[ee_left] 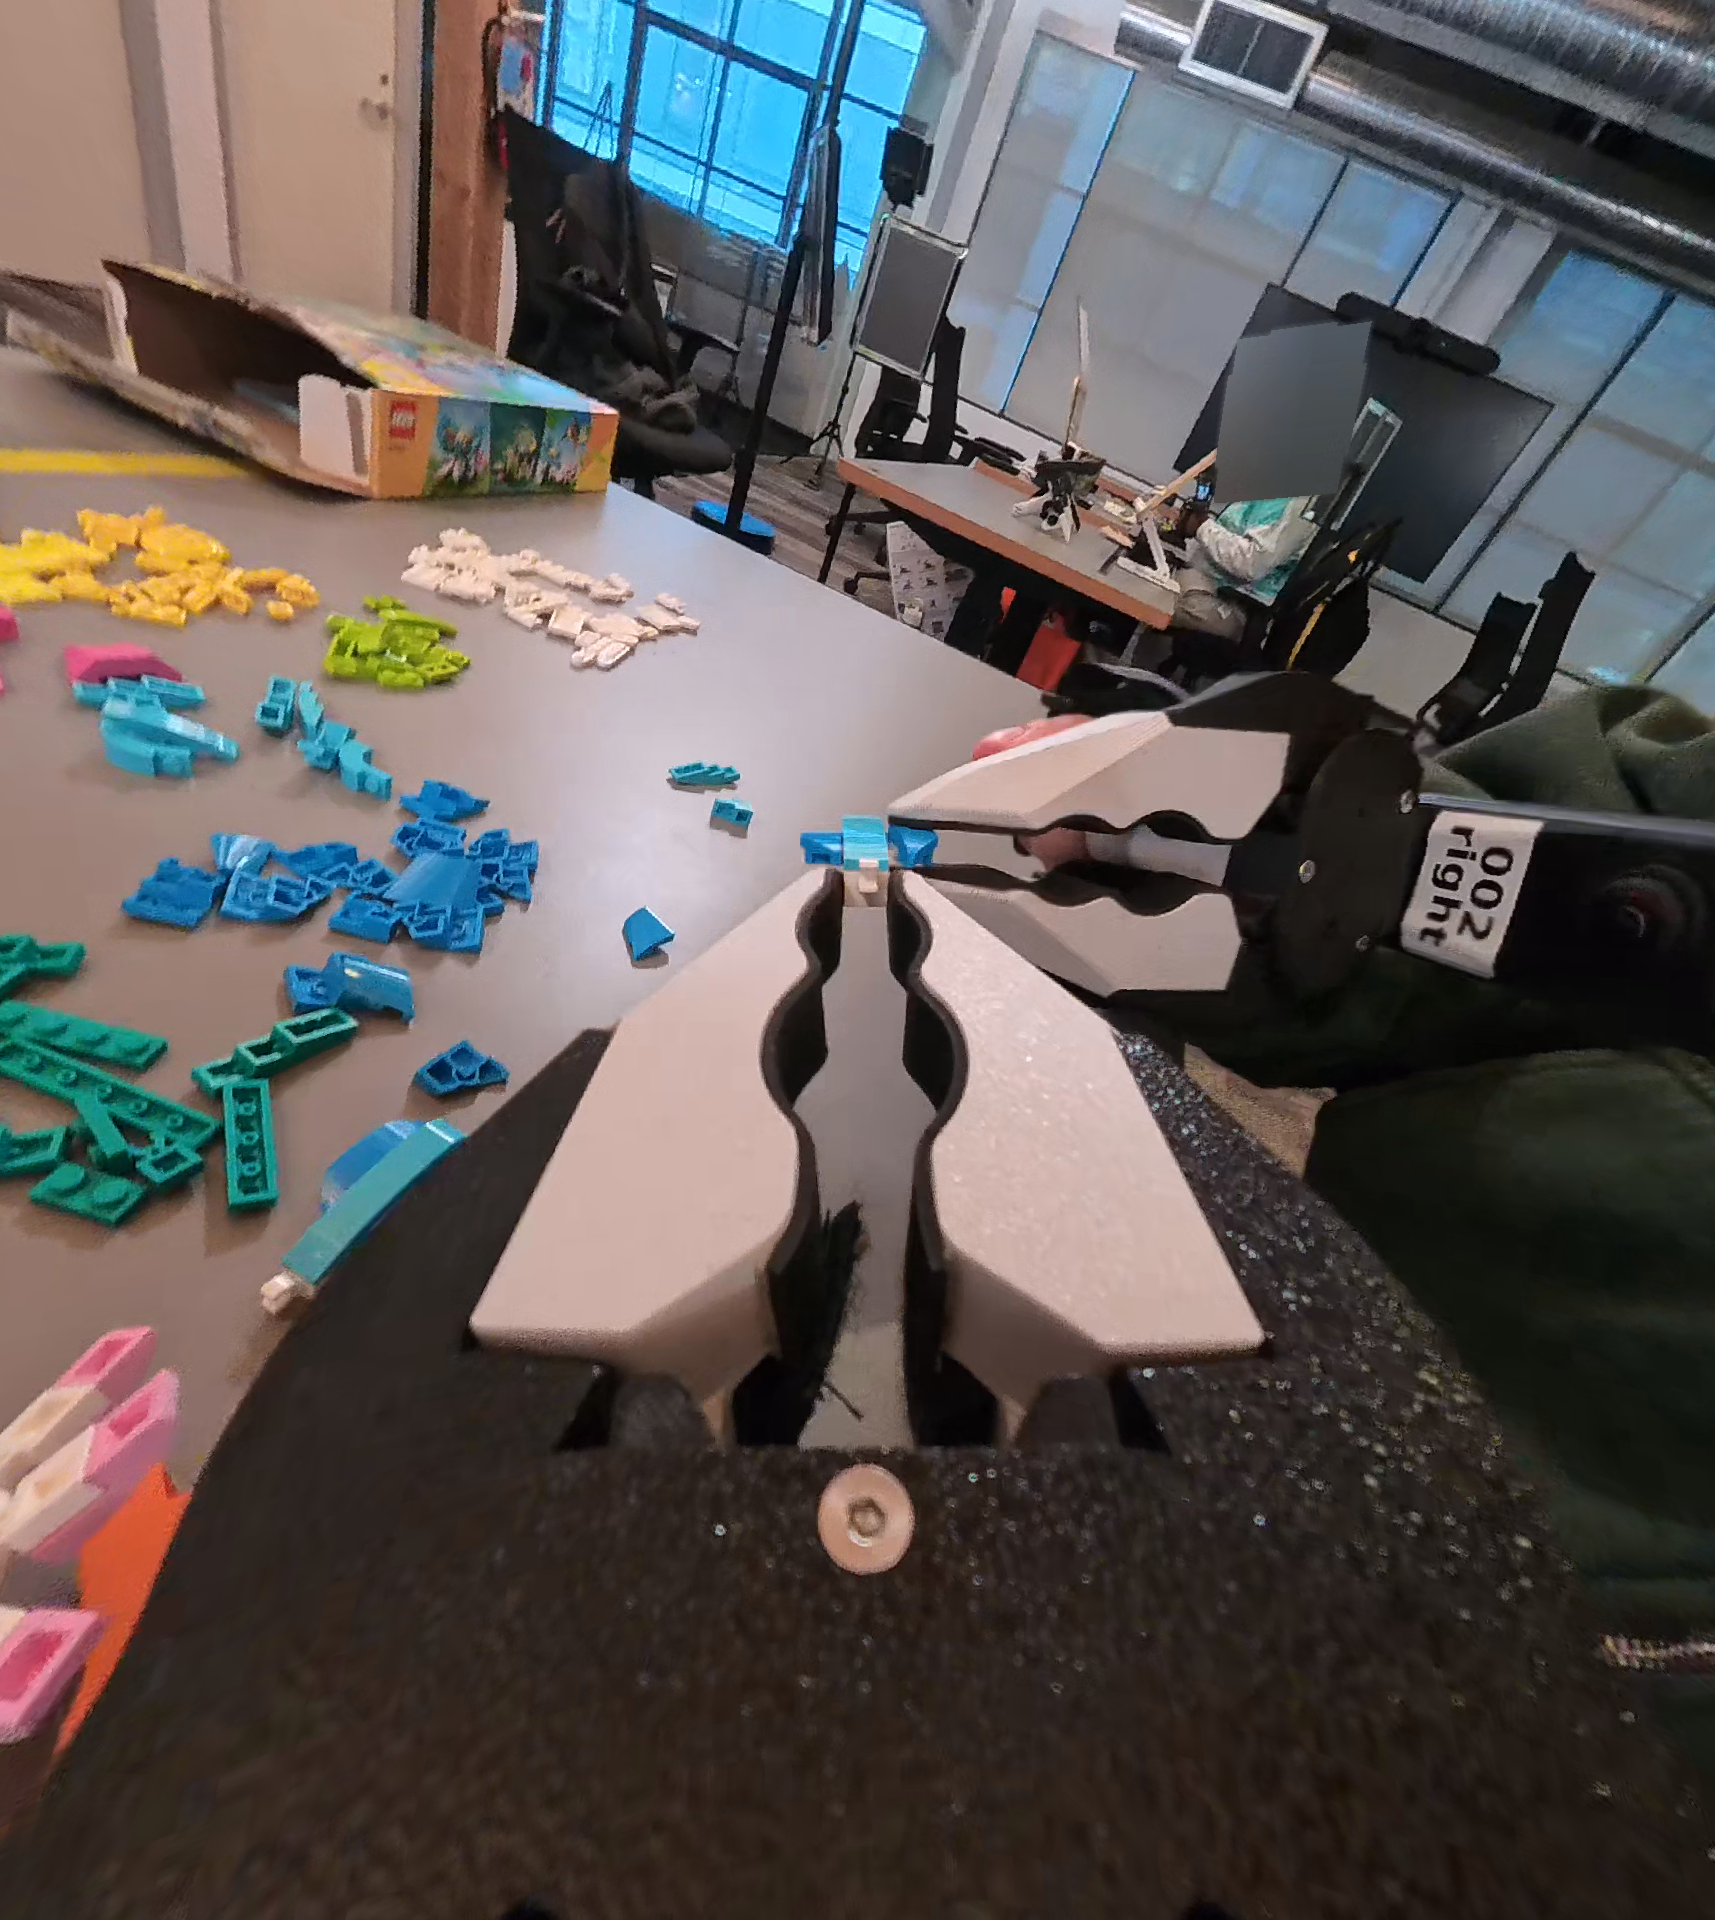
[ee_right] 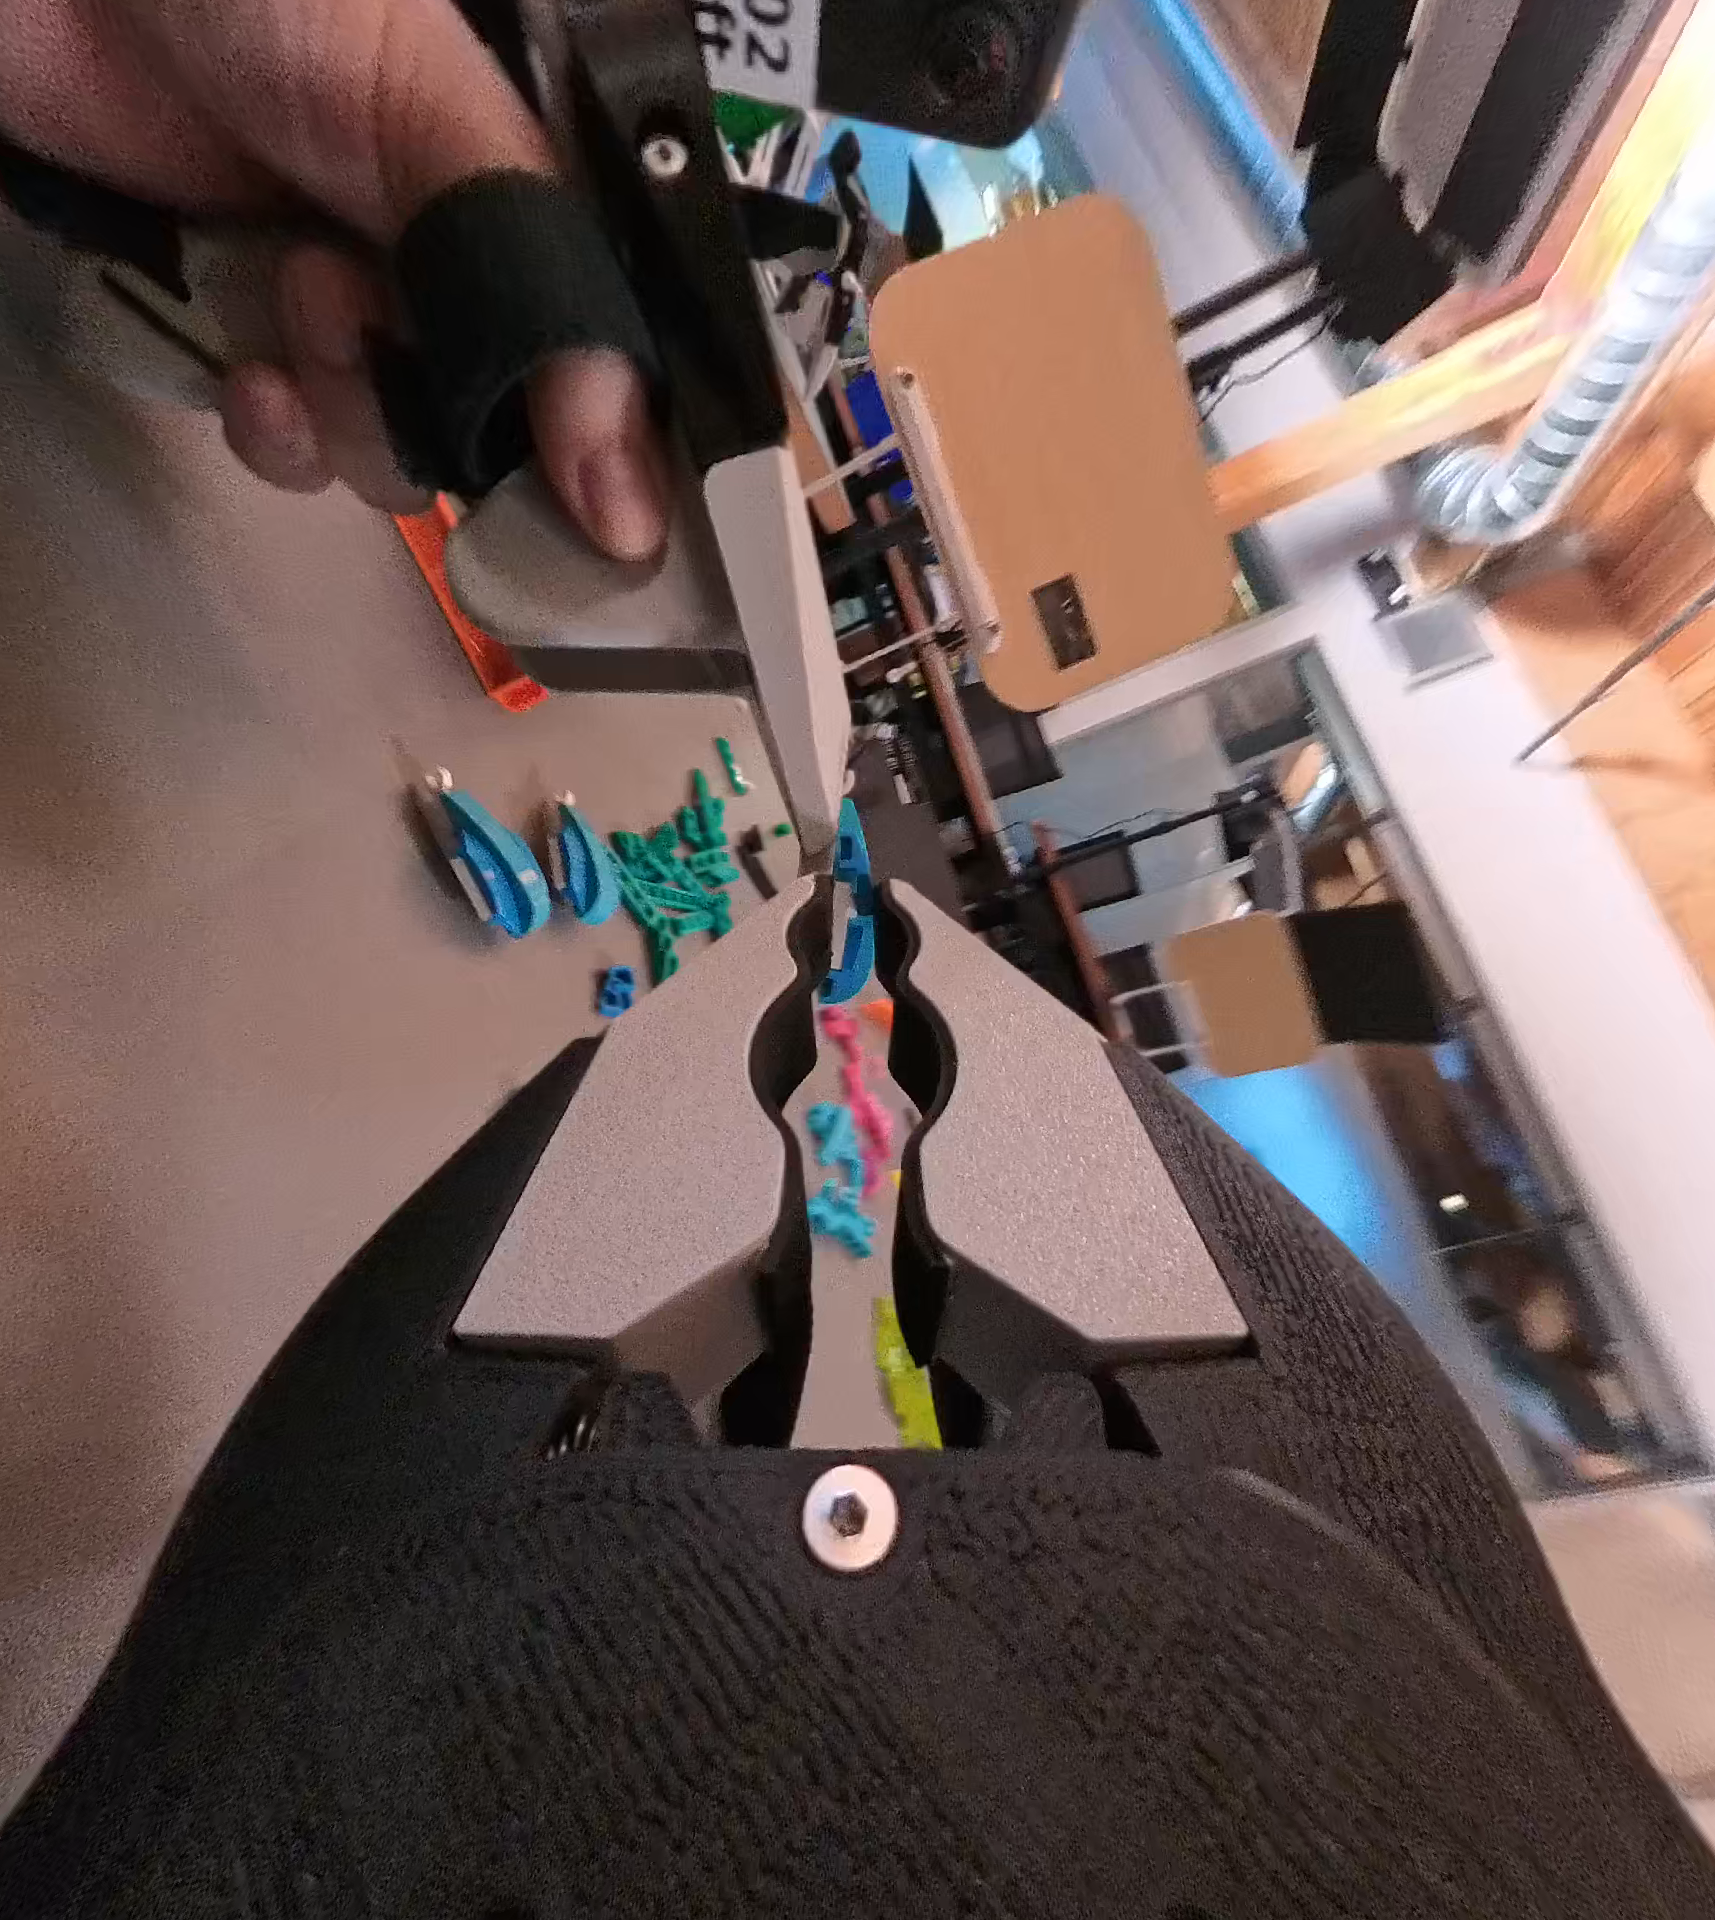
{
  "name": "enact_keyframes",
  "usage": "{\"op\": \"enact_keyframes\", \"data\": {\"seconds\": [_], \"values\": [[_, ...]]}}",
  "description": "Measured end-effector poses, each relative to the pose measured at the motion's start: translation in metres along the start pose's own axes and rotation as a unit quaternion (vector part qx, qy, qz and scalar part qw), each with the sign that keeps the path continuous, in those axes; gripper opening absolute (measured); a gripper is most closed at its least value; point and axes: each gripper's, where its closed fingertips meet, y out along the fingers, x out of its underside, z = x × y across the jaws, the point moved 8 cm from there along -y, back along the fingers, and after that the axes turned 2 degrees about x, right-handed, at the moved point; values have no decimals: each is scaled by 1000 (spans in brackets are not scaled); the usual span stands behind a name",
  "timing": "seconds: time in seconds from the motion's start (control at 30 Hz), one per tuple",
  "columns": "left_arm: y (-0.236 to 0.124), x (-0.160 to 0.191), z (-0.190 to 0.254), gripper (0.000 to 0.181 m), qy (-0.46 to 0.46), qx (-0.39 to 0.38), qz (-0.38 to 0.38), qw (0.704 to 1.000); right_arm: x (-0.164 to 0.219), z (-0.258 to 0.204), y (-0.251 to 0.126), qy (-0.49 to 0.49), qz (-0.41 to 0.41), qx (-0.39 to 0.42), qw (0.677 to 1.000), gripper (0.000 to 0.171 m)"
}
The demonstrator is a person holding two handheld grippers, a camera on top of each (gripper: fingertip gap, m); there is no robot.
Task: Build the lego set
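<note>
My left gripper (ee_left: 863, 881) is shut on the white base of a small lego assembly (ee_left: 861, 837) with a light-blue top, held above the grey table (ee_left: 624, 644). My right gripper (ee_left: 903, 847) comes in from the right and is shut on a dark-blue piece (ee_left: 817, 847) at that same assembly. In the right wrist view, my right gripper (ee_right: 848, 899) pinches the blue piece (ee_right: 848, 961). The left gripper (ee_right: 822, 831) meets it from above, held by a hand (ee_right: 333, 208).
Sorted brick piles lie on the table: yellow (ee_left: 105, 566), white (ee_left: 541, 592), lime (ee_left: 391, 644), light blue (ee_left: 157, 717), dark blue (ee_left: 365, 878), green (ee_left: 22, 1070). An open lego box (ee_left: 396, 416) lies at the back. A pink-white build (ee_left: 22, 1507) and a light-blue curved build (ee_left: 375, 1184) sit close by.
</note>
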Motion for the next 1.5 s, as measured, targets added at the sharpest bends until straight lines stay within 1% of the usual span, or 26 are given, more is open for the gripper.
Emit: {"op": "enact_keyframes", "data": {"seconds": [0.1,0.23,0.4,0.57,0.7,0.77,0.83,1.0,1.1,1.3,1.5], "values": [[4,-2,7,6,34,-3,-6,999,1,0,-7,-92,20,20,995,6],[9,-1,15,8,74,0,-33,997,6,-1,-15,-177,53,27,982,5],[11,0,17,7,82,6,-29,996,8,-1,-20,-206,68,37,975,6],[13,1,21,6,125,-43,-8,991,9,-4,-18,-253,49,81,963,6],[15,-3,31,6,163,-88,14,983,6,-1,-18,-263,38,112,957,6],[17,-3,35,6,186,-117,11,975,6,0,-17,-268,31,117,956,6],[18,-3,35,6,188,-127,6,974,8,0,-17,-264,30,113,957,6],[17,-1,27,6,132,-88,-5,987,11,-2,-17,-247,41,92,964,6],[17,1,24,6,105,-78,-8,991,13,-3,-17,-231,42,78,969,6],[19,4,20,6,82,-88,-27,992,15,-5,-14,-210,30,48,976,6],[20,10,15,6,58,-123,-52,989,17,-11,-8,-209,-3,15,978,6]]}}
